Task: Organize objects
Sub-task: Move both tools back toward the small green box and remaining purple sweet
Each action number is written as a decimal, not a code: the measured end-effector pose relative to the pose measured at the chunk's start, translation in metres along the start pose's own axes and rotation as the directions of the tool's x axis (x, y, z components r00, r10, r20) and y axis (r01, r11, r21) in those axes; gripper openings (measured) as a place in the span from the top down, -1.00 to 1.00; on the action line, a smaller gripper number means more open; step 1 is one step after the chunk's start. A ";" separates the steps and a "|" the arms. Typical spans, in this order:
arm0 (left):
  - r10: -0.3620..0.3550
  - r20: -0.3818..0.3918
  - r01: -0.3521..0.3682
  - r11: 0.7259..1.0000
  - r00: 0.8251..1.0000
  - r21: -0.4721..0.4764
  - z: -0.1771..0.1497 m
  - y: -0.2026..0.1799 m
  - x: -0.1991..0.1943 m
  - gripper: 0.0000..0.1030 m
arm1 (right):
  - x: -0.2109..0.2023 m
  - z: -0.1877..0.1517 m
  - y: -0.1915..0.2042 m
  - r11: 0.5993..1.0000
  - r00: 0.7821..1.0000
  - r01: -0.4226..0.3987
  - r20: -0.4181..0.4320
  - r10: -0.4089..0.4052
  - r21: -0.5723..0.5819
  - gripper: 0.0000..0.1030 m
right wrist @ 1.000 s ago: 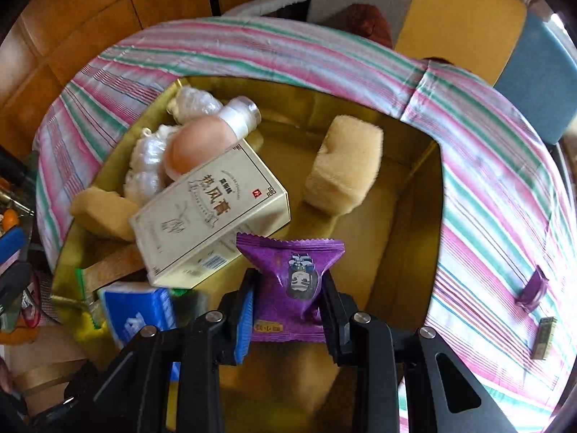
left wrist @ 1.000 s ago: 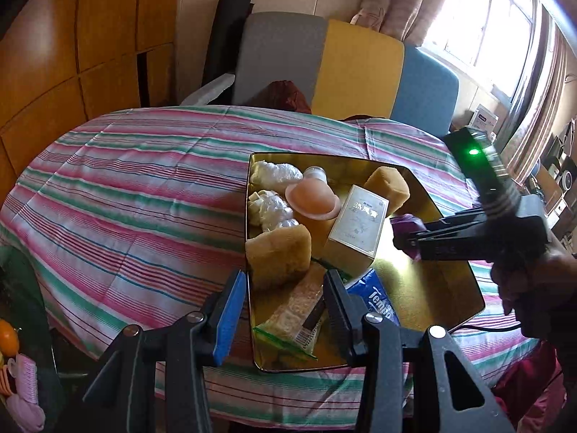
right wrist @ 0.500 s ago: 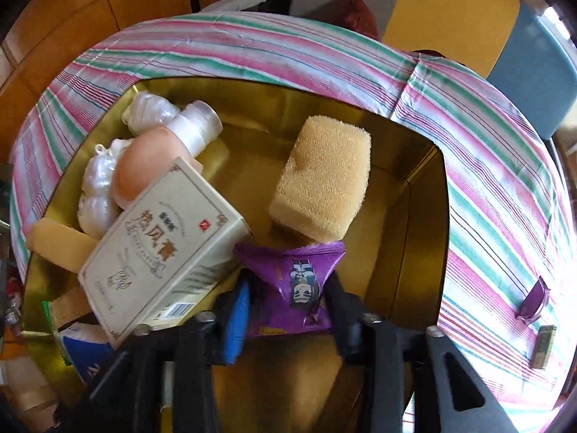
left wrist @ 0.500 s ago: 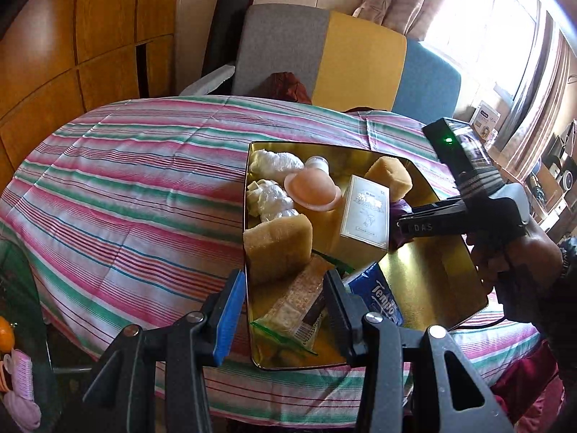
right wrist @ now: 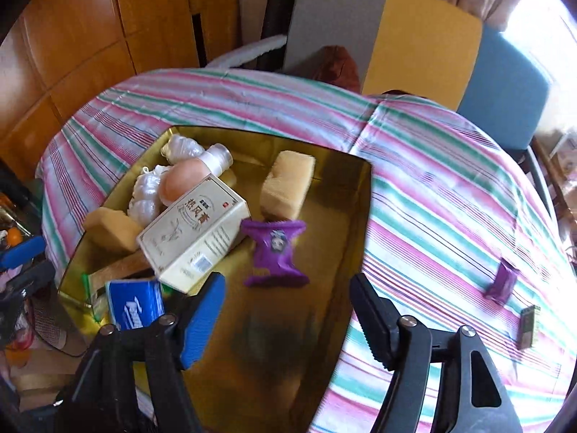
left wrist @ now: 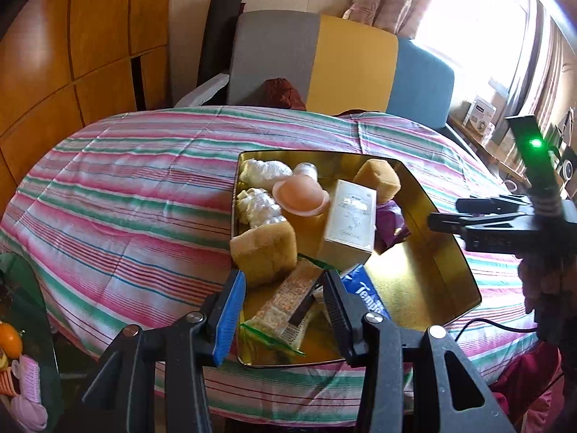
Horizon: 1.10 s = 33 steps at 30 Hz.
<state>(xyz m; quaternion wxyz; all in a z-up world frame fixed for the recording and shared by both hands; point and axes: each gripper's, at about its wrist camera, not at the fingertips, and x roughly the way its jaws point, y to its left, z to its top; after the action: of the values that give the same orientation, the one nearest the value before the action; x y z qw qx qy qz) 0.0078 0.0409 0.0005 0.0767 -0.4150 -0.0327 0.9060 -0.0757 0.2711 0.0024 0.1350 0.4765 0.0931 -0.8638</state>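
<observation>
Right hand-held gripper [right wrist: 286,312] wide apart, jaws just been opening, nothing between them; hovering over near part of gold tray [right wrist: 357,238]. Purple snack packet [right wrist: 276,252] released, lying flat on tray floor just past the fingertips, long axis running toward far tray edge, near end facing the gripper. Far end touching yellow sponge [right wrist: 286,187]; left side against white box [right wrist: 194,231]. Box leaning on a second sponge [right wrist: 110,229], hiding most of what lies under it. Blue tissue pack [right wrist: 135,303] partly cut off by left blue pad. Left hand-held gripper [left wrist: 285,301] partly open, empty, at near tray edge over cracker pack [left wrist: 288,306]. Small purple packet [right wrist: 501,281] and dark bar [right wrist: 528,326] out on striped desk [right wrist: 432,195] near right edge, label unreadable.
</observation>
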 end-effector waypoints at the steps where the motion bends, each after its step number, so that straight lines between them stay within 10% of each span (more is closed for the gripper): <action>1: -0.001 0.003 0.001 1.000 1.000 0.007 0.001 -0.003 -0.001 0.12 | -0.006 -0.003 -0.003 1.000 1.000 0.003 0.011 -0.003 0.007 -0.44; 18: -0.088 0.008 0.085 0.977 0.996 0.196 0.021 -0.081 -0.002 0.10 | -0.034 -0.065 -0.135 0.953 0.990 0.138 -0.020 -0.138 0.272 -0.49; 33: -0.224 -0.087 0.240 0.903 0.971 0.357 0.018 -0.177 0.014 0.10 | -0.053 -0.141 -0.302 0.726 0.954 0.295 -0.148 -0.260 0.622 -0.49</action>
<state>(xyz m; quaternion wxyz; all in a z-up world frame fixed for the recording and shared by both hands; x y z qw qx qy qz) 0.0049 0.2174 0.0241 0.2602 -0.4064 0.0886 0.8714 -0.0338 0.6048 -0.0174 -0.1674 0.4963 -0.1316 -0.8416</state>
